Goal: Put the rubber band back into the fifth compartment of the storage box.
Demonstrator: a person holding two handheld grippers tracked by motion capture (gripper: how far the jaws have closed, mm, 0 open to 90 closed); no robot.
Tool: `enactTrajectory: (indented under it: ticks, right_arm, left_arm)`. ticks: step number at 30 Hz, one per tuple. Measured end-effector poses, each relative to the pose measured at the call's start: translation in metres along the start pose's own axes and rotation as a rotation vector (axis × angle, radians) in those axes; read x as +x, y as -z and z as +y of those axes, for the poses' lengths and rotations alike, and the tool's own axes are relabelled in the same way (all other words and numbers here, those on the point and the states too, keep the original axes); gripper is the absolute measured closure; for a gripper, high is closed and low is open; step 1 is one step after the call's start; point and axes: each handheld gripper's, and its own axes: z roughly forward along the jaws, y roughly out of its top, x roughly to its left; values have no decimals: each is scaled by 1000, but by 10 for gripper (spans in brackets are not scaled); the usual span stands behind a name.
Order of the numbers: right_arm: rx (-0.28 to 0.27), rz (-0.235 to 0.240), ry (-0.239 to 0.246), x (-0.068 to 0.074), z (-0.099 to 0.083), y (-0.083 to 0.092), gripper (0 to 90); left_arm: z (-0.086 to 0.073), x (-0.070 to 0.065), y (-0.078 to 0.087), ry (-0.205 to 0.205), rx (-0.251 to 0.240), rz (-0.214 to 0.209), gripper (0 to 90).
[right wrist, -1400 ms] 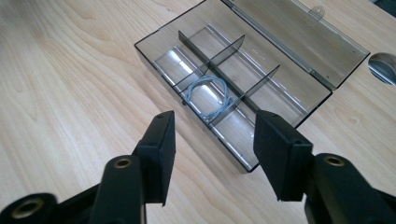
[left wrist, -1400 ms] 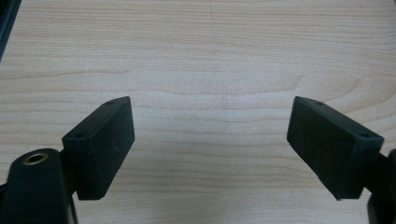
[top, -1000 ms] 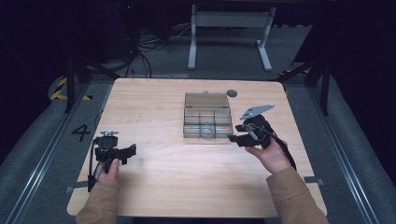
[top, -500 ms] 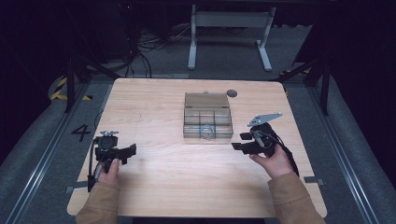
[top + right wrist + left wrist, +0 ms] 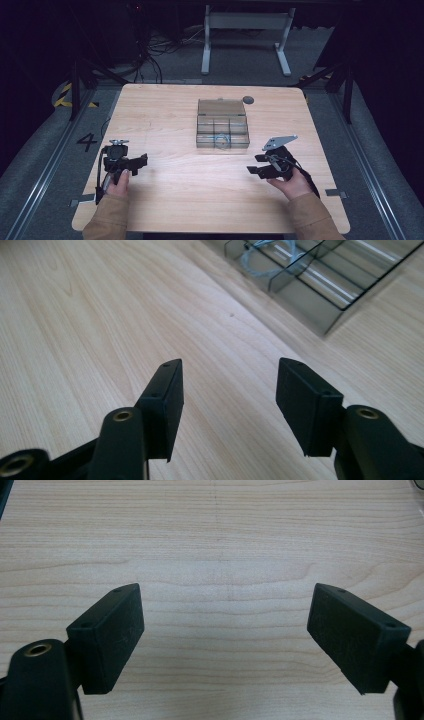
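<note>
Resting at seven o'clock on the wooden table [image 5: 170, 200], the left gripper [image 5: 141, 161] gapes empty; the right gripper [image 5: 255, 164], at four o'clock, gapes likewise, beside the clear compartment box [image 5: 222, 123] at centre.

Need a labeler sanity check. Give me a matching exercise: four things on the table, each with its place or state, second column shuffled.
1. left gripper
2. right gripper
3. clear compartment box
4. dark round disc

a. table centre, lid open
b. open, near the box's front right corner
c. far side, beside the box's lid
d. open, near the table's left edge

Pairs: 1-d, 2-b, 3-a, 4-c
</note>
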Motion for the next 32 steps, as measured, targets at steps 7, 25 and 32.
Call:
enactTrajectory:
  ticks: [7, 25, 32]
  right_arm:
    - [54, -11, 34, 6, -10, -15, 452]
    - [158, 1, 143, 18, -22, -42, 432]
    - [171, 9, 147, 22, -21, -46, 404]
  left_arm:
    - [1, 1, 0, 0, 1, -3, 158]
    - [1, -2, -3, -9, 13, -15, 158]
    - [1, -3, -4, -6, 16, -17, 158]
